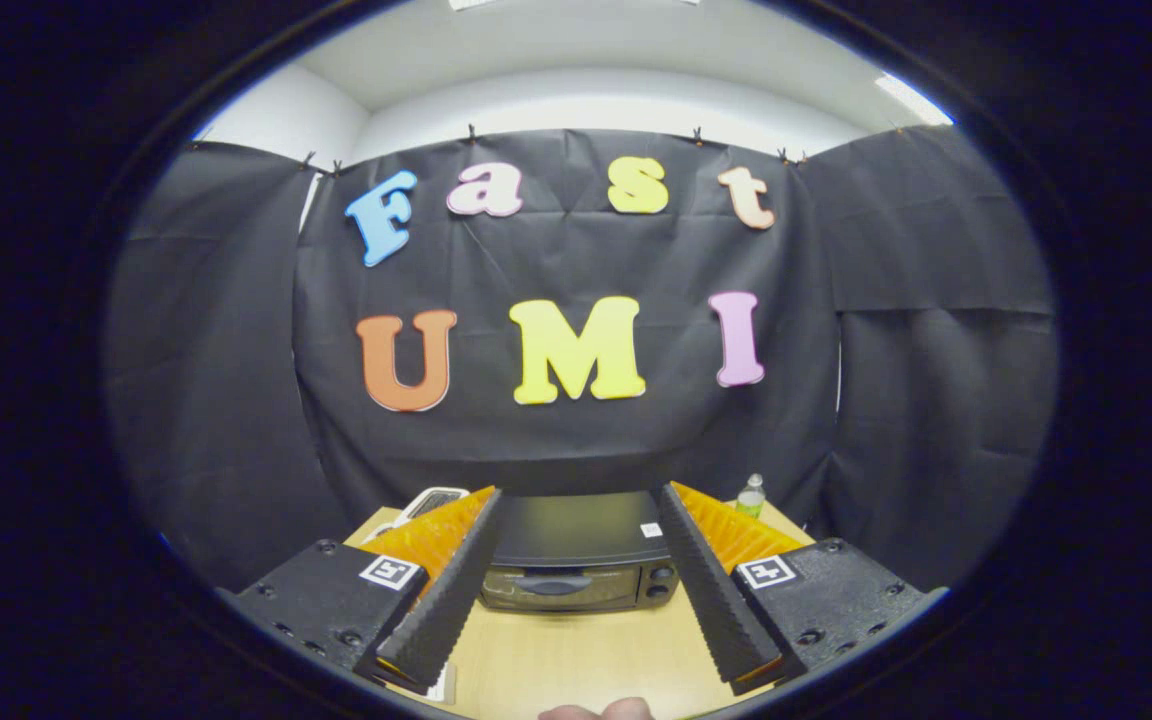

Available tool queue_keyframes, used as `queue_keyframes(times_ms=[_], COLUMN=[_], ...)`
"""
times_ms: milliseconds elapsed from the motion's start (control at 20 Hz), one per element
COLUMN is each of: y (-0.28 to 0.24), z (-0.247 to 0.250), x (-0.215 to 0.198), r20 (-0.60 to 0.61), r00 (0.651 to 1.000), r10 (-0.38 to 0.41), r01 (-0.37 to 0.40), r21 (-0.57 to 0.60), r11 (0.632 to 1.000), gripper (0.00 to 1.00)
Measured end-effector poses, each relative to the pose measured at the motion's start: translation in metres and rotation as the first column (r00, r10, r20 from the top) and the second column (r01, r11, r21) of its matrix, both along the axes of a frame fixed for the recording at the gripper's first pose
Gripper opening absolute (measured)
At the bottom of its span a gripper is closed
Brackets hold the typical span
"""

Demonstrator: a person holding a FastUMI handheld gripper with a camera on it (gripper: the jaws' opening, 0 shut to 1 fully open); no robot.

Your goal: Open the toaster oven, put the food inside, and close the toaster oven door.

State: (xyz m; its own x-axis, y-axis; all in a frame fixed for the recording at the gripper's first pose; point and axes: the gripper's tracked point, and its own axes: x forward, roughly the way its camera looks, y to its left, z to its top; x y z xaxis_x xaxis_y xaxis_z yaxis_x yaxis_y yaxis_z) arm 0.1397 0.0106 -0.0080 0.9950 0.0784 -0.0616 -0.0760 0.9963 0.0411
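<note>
Toaster oven (pixel 576 560) sat on the desk (pixel 586 650) beyond the fingers, door shut. Hand-held gripper (pixel 581 640) hung spread wide, grasping nothing. That fitted either a door yet to open or one closed again with food inside.

text: no readable words or numbers | black toaster oven with glass door (pixel 581 560): small white sticker at 1 o'clock on its top, too small to read | gripper (pixel 581 505), fingers spread wide apart: square black-and-white coded markers on both mounts, no letters
</note>
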Motion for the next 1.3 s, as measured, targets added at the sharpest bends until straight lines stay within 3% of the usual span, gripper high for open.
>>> queue_keyframes(times_ms=[500,1300], y=[0.02,0.037], z=[0.022,0.014], x=[-0.073,-0.068], r20=[0.045,0.025], r00=[0.999,1.0], r10=[-0.002,0.008], r01=[0.001,-0.009], r21=[0.01,0.036], r11=[1.0,0.999], gripper=[1.0,1.0])
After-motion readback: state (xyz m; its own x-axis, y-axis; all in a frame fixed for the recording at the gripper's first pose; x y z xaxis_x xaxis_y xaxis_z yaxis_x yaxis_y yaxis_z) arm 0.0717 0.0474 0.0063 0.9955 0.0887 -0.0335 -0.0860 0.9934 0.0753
